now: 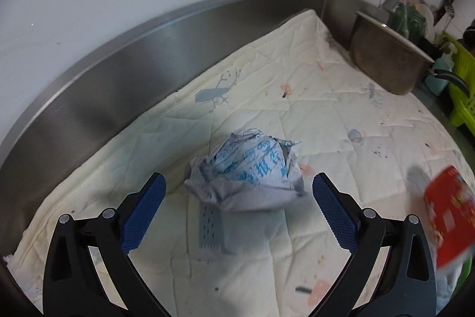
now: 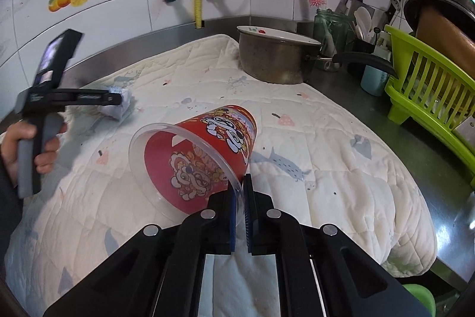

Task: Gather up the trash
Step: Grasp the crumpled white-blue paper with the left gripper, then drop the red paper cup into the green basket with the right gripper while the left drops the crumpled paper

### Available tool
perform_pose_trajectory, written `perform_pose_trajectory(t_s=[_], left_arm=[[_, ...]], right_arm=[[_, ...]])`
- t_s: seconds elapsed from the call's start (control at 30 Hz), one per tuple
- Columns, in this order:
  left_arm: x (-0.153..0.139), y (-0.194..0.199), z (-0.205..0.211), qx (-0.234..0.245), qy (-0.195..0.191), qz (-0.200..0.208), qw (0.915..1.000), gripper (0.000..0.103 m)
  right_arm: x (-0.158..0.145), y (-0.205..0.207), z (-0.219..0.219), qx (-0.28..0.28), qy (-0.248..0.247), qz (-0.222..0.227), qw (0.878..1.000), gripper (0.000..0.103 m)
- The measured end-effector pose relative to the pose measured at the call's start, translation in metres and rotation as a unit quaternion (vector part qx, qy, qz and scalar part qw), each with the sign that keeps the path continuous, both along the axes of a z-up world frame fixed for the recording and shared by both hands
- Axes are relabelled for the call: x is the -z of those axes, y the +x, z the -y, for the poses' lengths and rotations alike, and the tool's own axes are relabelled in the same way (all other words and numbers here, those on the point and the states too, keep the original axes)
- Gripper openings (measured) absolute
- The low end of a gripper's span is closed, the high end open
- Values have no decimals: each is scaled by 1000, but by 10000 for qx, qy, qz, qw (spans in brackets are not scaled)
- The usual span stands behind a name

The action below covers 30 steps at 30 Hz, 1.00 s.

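Left wrist view: left gripper [image 1: 239, 208] is spread as wide as it goes, nothing held. Paper wad [image 1: 248, 173] sits on the quilt [image 1: 341, 121] just ahead, roughly centred between the blue pads [image 1: 145, 210], not touching either. To do this well I'd ease forward and down until the pads flank the wad's widest part, then close slowly (crumpled paper squashes, so it needs a deep bite, not a tip pinch). Keep the tips off the quilt or they'll snag fabric. Cup [image 1: 448, 216] shows at the right edge, blurred and cut off. Steel backsplash [image 1: 118, 64] is close behind the wad.

Right wrist view: right gripper [image 2: 240, 192] is clamped tight on the cup's [image 2: 204, 156] clear rim, one pad inside, one outside. Cup is tilted, mouth toward the camera; can't tell whether its base touches the quilt [image 2: 341, 168]. Thin rim, so the hold looks marginal; keep it steady. The person's hand [image 2: 26, 147] holds the left gripper [image 2: 118, 97] at far left, its far finger hidden, and the wad [image 2: 121, 106] is mostly covered by it. No bin in either view.
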State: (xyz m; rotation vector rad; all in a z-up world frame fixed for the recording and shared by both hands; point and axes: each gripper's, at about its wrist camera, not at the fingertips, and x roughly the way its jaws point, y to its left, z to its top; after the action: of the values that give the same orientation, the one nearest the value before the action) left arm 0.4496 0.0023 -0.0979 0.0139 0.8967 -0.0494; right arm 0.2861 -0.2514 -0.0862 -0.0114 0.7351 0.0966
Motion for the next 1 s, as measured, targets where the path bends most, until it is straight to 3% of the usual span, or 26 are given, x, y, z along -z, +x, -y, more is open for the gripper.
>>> perform_pose_trajectory(t_s=[0.17, 0.33, 0.43, 0.73, 1.0], left_arm=[[7, 9, 3, -124, 159, 39, 9998, 96], [7, 9, 6, 13, 78, 101, 9999, 65], [5, 4, 3, 24, -73, 122, 9999, 59], [-29, -53, 4, 256, -334, 397, 9983, 54], [-65, -146, 38, 852, -527, 641, 9929, 53]], right_arm=[[0, -7, 3, -58, 26, -13, 10000, 5], [0, -14, 8, -67, 105, -30, 9999, 5], [-2, -20, 10, -72, 184, -35, 9998, 5], [-20, -69, 29, 83, 486, 66, 9988, 5], [-40, -149, 59, 289, 565, 182, 9978, 5]])
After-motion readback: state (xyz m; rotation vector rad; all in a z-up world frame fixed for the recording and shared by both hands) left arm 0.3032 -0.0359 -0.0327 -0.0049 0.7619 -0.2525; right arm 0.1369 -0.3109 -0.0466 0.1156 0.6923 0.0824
